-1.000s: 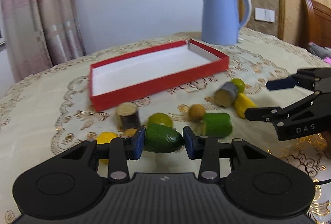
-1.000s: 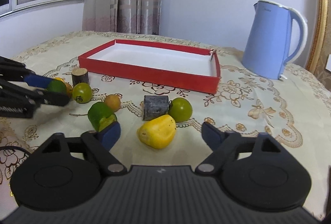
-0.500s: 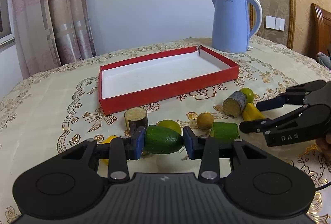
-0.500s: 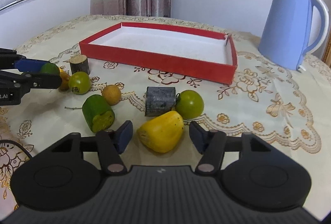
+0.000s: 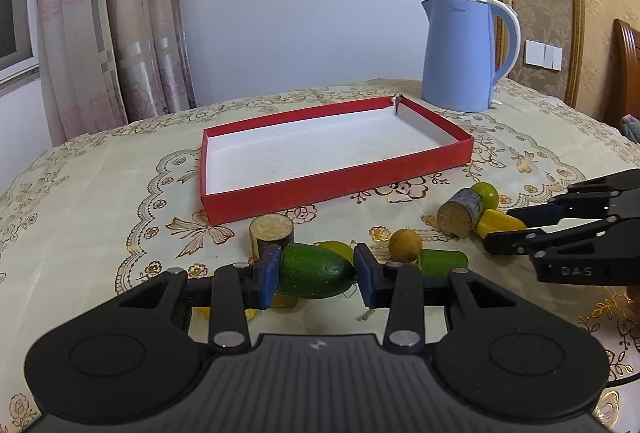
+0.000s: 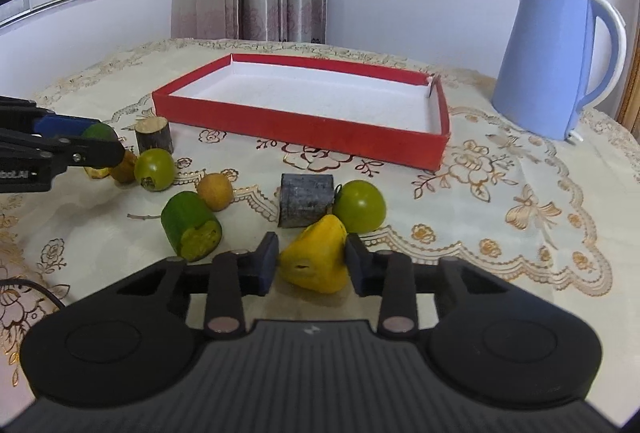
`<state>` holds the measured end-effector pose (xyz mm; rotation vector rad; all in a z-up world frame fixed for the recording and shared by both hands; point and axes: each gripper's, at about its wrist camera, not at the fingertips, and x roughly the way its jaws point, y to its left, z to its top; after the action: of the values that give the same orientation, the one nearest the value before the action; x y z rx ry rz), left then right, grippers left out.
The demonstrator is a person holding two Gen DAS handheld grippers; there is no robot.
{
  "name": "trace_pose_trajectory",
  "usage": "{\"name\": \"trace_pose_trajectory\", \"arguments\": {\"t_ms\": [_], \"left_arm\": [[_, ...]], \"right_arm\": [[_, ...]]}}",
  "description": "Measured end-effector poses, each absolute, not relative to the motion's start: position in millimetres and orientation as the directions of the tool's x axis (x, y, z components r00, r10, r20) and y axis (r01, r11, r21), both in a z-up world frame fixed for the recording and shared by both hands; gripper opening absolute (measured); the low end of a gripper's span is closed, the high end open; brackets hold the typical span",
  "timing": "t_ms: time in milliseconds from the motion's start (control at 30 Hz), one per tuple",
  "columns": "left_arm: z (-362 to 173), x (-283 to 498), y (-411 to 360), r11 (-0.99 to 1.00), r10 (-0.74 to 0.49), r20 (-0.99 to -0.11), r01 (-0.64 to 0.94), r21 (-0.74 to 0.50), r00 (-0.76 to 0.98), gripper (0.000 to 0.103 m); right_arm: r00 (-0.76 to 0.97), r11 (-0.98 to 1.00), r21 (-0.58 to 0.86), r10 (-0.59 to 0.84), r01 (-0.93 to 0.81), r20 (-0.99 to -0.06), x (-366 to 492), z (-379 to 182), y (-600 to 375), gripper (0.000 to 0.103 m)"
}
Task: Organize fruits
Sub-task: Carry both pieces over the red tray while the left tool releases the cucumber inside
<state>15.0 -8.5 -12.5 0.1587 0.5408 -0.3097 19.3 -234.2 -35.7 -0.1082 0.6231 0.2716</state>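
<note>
My left gripper [image 5: 316, 275] is shut on a dark green avocado [image 5: 314, 271] and holds it above the table, in front of the empty red tray [image 5: 336, 185]. My right gripper [image 6: 312, 265] has its pads closed around a yellow fruit [image 6: 316, 263] on the tablecloth; the right pad touches it and a thin gap shows at the left pad. In the right wrist view the left gripper [image 6: 80, 149] shows at the far left with the avocado [image 6: 98, 132]. The tray [image 6: 304, 137] lies beyond.
Loose on the cloth: a cut green piece [image 6: 192, 225], a small brown fruit [image 6: 215, 192], two green round fruits [image 6: 359, 205] [image 6: 155, 169], a grey log piece [image 6: 306, 199], a bark stump [image 6: 153, 135]. A blue kettle [image 6: 548, 61] stands at the back right.
The left gripper has lifted the avocado and drawn back a little. The right gripper has moved forward and closed from wide open to around the yellow fruit.
</note>
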Motion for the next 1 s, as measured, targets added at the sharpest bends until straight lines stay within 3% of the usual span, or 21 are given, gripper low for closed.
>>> {"name": "trace_pose_trajectory", "arguments": {"t_ms": [200,300,533,1000], "left_arm": [[-12.3,13.2,-9.2,0.942,-0.249,-0.526,0.331,0.065,0.813,0.038],[-11.9,12.9,-9.7,0.941,-0.248,-0.524,0.331,0.068,0.815,0.038],[-11.8,12.1,-10.7,0.939,-0.259,-0.52,0.339,0.063,0.814,0.038],[-5.7,23.3,-8.5,0.95,-0.236,-0.516,0.307,0.056,0.823,0.038]], "right_arm": [[0.784,0.963,-0.054,0.183,-0.266,-0.593,18.5,-37.0,-228.7,0.033],[0.783,0.956,-0.117,0.146,-0.269,-0.605,17.6,-43.1,-220.3,0.039],[0.784,0.954,-0.114,0.157,-0.278,-0.601,18.2,-41.1,-225.2,0.031],[0.797,0.964,0.003,0.22,-0.265,-0.562,-2.1,-29.8,-250.2,0.029]]}}
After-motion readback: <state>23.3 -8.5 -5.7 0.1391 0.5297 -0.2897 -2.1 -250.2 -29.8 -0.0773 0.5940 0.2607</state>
